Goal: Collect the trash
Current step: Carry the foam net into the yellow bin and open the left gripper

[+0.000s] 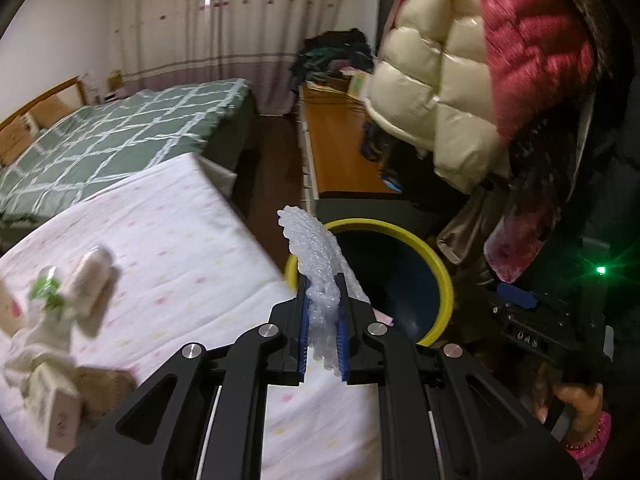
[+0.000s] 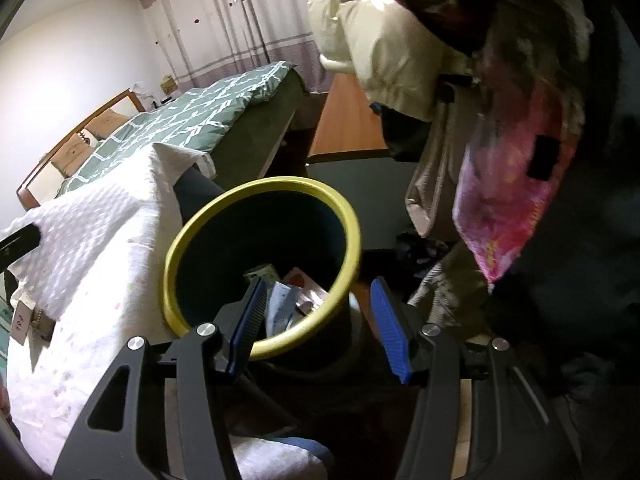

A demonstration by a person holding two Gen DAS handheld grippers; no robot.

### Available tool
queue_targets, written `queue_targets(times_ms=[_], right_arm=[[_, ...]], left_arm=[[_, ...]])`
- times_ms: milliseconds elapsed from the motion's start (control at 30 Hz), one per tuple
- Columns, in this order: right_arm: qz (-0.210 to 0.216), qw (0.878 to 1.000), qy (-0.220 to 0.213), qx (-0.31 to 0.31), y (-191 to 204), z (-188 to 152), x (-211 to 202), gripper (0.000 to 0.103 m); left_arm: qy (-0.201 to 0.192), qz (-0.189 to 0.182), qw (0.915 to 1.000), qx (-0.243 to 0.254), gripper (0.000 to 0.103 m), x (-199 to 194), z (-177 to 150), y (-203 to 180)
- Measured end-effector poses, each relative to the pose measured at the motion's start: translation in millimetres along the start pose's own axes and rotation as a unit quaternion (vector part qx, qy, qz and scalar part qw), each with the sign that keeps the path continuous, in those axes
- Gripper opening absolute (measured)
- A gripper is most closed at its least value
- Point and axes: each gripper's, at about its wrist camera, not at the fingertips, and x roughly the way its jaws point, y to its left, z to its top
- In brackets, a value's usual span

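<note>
My left gripper (image 1: pixel 322 280) is shut on a strip of clear bubble wrap (image 1: pixel 316 256) that sticks up between its blue pads, over the bed's corner beside the bin. The dark blue trash bin with a yellow rim (image 1: pixel 442 276) stands just right of the bed. In the right wrist view the bin (image 2: pixel 256 196) is straight ahead and holds several wrappers and papers (image 2: pixel 292 292). My right gripper (image 2: pixel 320 284) is open and empty, its fingers straddling the bin's near rim. More trash lies on the white sheet at left: crumpled tissue (image 1: pixel 40 344), a green wrapper (image 1: pixel 46 288), a small box (image 1: pixel 62 420).
The white-sheeted bed (image 1: pixel 168 240) fills the left; a green quilted bed (image 1: pixel 120 132) lies behind it. A wooden desk (image 1: pixel 340 148) is beyond the bin. Hanging coats (image 1: pixel 460 80) and a pink bag (image 2: pixel 508 184) crowd the right side above the bin.
</note>
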Motion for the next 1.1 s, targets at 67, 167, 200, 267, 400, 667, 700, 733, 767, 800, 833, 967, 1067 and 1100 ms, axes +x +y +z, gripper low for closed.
queue_targets(times_ms=[67,167,200,267,400,667,700,733,767,800,833,967,1067,1100], right_arm=[[-0.003,1.0,0.0,0.002,-5,-1,0,0.052],[-0.008,1.0,0.001,0.002,-12,-4,-1,0.052],[-0.009,1.0,0.002,0.002,-13,-4,-1,0.052],[-0.012,1.0,0.003,0.002,-17,-6,-2,0.052],[-0.016,1.0,0.006,0.002,-23,-8,-3,0.052],[-0.015,1.0,0.006,0.003,-26,-8,-3,0.052],[-0.014,1.0,0.006,0.003,-25,-9,-4,0.052],[-0.014,1.0,0.007,0.002,-25,-9,-4,0.052],[-0.014,1.0,0.008,0.001,-24,-9,-3,0.052],[-0.013,1.0,0.009,0.001,-23,-10,-3,0.052],[-0.012,1.0,0.011,-0.001,-22,-11,-3,0.052],[-0.004,1.0,0.014,-0.01,-7,-12,0,0.052],[0.009,1.0,0.015,-0.025,10,-13,0,0.052],[0.013,0.999,0.016,-0.03,16,-13,1,0.052]], left_arm=[[0.005,-0.01,0.9999,0.01,0.012,15,5,-14],[0.018,-0.02,0.9994,0.021,0.012,38,11,-31],[0.022,-0.022,0.9992,0.024,0.012,45,13,-36],[0.031,-0.023,0.9988,0.03,0.012,62,16,-46],[0.05,-0.029,0.9979,0.029,0.016,86,18,-55],[0.049,-0.022,0.9982,0.028,0.048,100,17,-58],[0.046,-0.023,0.9984,0.026,0.048,96,17,-57],[0.041,-0.022,0.9986,0.026,0.048,91,17,-55],[0.033,-0.017,0.9989,0.028,0.049,82,17,-53],[0.026,-0.012,0.9991,0.03,0.056,74,16,-51],[0.014,-0.006,0.9994,0.031,0.065,62,16,-48],[-0.018,0.022,0.9993,0.022,0.068,14,9,-28],[-0.034,0.04,0.9986,0.002,0.073,-25,-2,-4],[-0.041,0.051,0.9978,-0.009,0.074,-42,-9,8]])
